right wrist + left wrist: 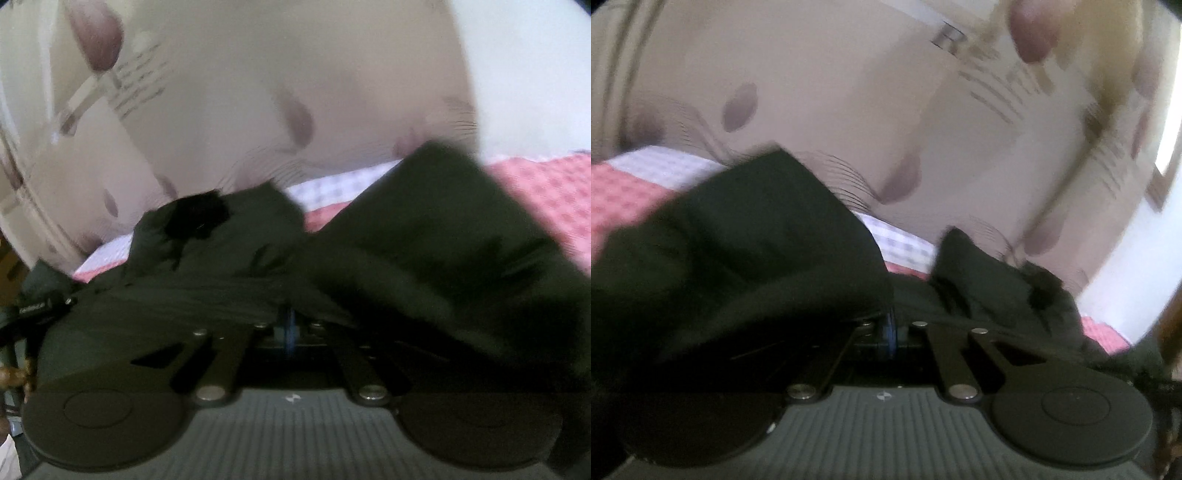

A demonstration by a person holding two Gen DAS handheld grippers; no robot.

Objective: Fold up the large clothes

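Dark garment heaps over both views, blocking the way ahead; checked bedspread lies bare beside it, floral curtain close behind.

The fingertips of the left gripper are covered by the dark garment, and those of the right gripper are buried under the same garment. Both views are smeared by motion blur. Lettering on the curtain cannot be read. The checked sheet is largely hidden and cut off at the edges.
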